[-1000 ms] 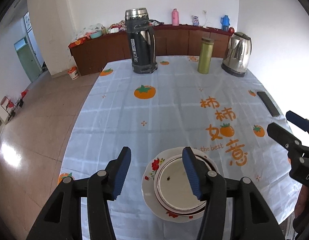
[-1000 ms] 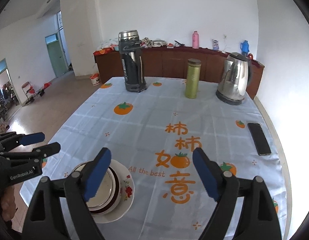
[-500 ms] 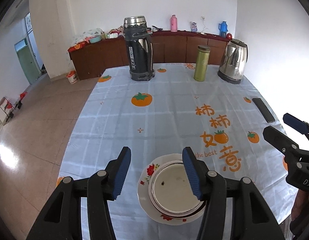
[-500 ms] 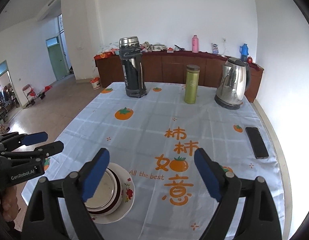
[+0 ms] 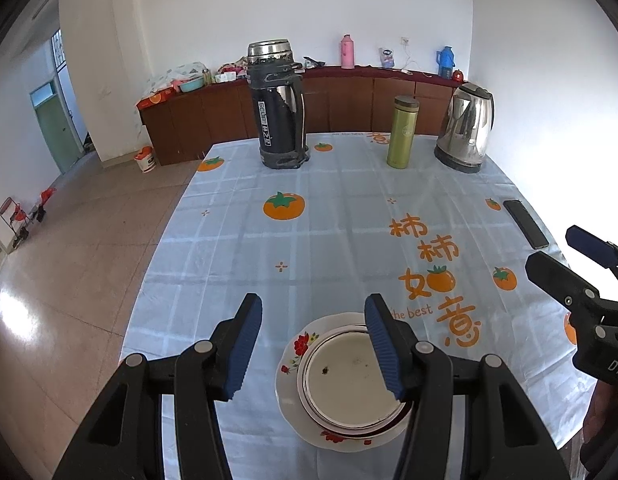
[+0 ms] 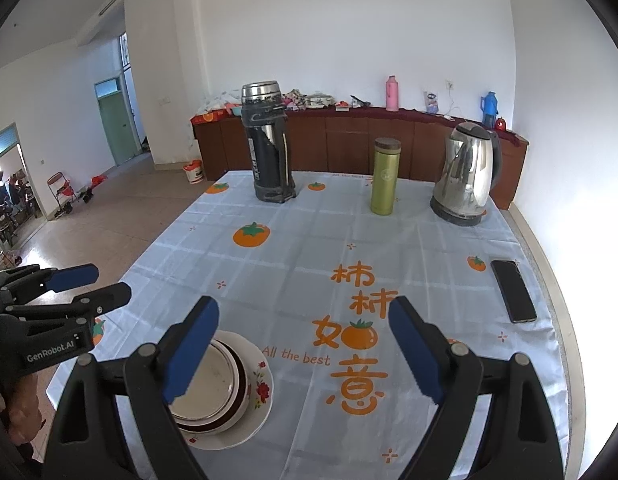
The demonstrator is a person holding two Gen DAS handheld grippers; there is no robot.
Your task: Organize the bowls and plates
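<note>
Hiding part of the stacked bowls [image 5: 351,384] on plate [image 5: 287,390], left gripper [image 5: 313,346] and right gripper [image 6: 303,350] gape wide, empty.

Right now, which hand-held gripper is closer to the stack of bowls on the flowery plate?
Left. The left hand-held gripper hovers open right over the bowls; the right hand-held gripper hangs open off to their right.
</note>
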